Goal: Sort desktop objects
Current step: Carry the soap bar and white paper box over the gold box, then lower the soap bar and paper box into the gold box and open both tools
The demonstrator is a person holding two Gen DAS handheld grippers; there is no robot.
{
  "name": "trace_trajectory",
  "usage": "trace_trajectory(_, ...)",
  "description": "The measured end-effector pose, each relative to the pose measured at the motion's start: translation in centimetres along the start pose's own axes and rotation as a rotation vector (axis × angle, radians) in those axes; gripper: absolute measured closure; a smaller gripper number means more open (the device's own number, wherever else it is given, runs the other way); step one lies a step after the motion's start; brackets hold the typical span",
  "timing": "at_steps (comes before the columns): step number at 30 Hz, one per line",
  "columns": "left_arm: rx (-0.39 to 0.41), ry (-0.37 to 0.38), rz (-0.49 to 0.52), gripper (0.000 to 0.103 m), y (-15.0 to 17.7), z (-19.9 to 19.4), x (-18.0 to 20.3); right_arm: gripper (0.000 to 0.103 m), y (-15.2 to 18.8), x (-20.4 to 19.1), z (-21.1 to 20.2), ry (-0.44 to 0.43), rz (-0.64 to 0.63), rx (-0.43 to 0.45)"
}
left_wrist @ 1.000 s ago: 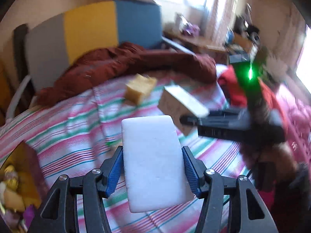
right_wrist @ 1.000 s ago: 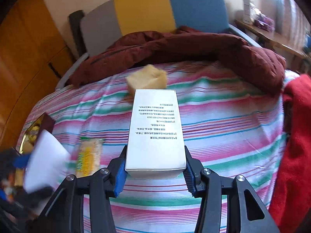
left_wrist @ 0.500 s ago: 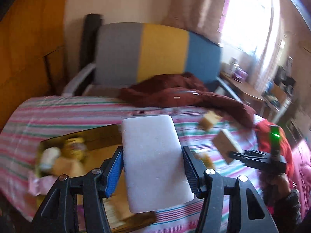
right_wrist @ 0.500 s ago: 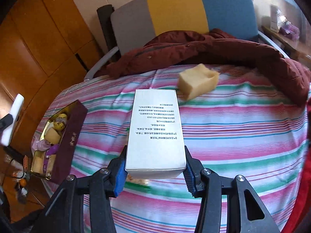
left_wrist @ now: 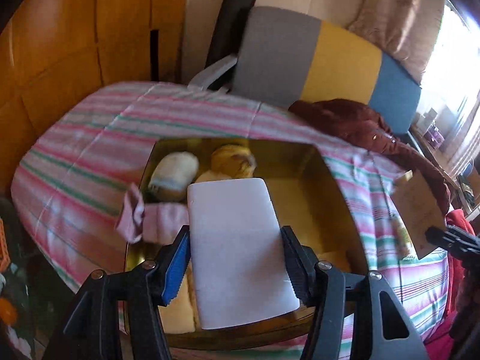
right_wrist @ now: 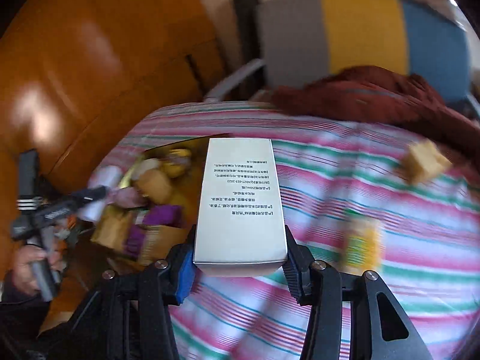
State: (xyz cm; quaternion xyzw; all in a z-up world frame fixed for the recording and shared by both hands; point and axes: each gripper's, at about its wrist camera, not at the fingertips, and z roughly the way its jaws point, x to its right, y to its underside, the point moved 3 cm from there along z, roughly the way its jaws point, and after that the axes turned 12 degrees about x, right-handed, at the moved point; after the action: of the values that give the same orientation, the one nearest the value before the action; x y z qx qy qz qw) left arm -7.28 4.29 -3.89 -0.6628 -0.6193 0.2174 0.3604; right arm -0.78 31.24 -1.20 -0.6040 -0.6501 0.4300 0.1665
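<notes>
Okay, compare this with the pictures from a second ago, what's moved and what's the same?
Both grippers have swung left toward the gold-lined box. The left gripper now holds its white block over the box's inside; the right gripper has carried its white printed carton up to the box's edge. Nothing was picked up or let go. The yellow sponge still lies on the striped cloth.

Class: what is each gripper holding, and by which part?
Left gripper clamps the white block by its long sides; right gripper clamps the printed white box by its side walls, near end.
</notes>
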Motion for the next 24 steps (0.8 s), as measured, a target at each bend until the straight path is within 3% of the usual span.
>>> trace_trajectory(4, -0.024, 0.011, -0.017, 0.044, 1.3, 0.6, -0.8, 0.052, -0.4, -5.1, 3.2, -0.073, -0.056, -0.045)
trace_trajectory(10, -0.045, 0.041, -0.02, 0.044, 2.1, 2.2, -0.7, 0.052, -1.0, -9.3, 8.6, -0.083, -0.068, -0.119)
trace_trajectory(21, -0.071, 0.066, -0.008, 0.04, 2.0, 5.0, -0.5, 0.05, -1.5, -9.2, 18.7, 0.092, 0.043, -0.242)
trace_trajectory(24, -0.076, 0.064, -0.01, 0.036, 2.2, 4.8, -0.8, 0.048, -1.1, -9.2, 19.5, 0.064, 0.079, -0.254)
